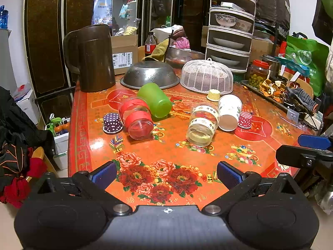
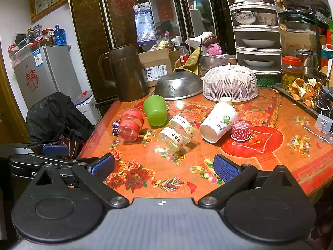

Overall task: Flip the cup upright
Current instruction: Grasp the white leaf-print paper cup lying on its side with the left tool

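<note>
green cup (image 1: 155, 100); red-banded jar (image 1: 137, 118), floral red table (image 1: 166, 166)

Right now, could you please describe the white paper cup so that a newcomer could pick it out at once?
Start at the white mesh food cover at the back of the red flowered table. Just in front of it a white paper cup lies on its side, open mouth toward the camera. It is the only opaque white cup, with a green leaf print, between a clear jar and a red dotted cupcake liner.
</note>
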A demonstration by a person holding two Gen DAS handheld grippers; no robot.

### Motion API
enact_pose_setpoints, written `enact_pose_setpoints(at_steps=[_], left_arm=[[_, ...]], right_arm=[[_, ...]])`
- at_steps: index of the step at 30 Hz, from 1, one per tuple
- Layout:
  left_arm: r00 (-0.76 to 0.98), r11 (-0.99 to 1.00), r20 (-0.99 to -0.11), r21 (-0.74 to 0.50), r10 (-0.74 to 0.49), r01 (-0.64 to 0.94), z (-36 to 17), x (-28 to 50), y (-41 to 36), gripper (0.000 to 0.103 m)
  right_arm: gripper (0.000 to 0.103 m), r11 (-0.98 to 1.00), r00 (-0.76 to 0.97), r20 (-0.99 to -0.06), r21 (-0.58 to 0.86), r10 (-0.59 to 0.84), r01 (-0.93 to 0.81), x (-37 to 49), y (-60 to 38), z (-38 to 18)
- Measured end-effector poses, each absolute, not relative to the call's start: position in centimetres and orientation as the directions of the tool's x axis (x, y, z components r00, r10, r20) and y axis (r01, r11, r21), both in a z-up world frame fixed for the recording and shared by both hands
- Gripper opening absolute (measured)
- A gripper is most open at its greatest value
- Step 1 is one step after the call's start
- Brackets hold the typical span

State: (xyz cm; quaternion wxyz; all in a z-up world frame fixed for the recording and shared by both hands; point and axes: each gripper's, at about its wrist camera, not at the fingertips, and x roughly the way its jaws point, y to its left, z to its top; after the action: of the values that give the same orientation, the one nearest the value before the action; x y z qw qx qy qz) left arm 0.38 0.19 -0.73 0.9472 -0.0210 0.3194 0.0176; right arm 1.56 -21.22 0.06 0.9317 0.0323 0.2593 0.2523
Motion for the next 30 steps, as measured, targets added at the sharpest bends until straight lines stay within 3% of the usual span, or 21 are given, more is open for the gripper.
enact_pose_setpoints(at_steps=[15, 22, 30], left_arm=[[0.813, 1.0, -0.582, -0.004, 0.005, -0.009, 1.3, 4.8, -1.3, 0.103], [0.691, 0.981, -0.712, 0.02, -0.122, 0.193, 3.5, 14.7, -7.5, 0.103], [0.547, 0.962, -0.83, 0.046, -0.114, 0.27, -0.5, 23.9, -13.9, 0.095]], right_arm=[[0.102, 0.888, 0.742, -0.49, 0.216, 0.457, -0.405, 2.5, -23.5, -2.2], [0.102, 0.884, 0.737, -0.488, 0.279, 0.467, -0.375, 4.0, -26.3, -4.1], [0.102, 0.887, 0.735, -0.502, 0.324, 0.456, -0.328, 5.7, -29.5, -5.3]])
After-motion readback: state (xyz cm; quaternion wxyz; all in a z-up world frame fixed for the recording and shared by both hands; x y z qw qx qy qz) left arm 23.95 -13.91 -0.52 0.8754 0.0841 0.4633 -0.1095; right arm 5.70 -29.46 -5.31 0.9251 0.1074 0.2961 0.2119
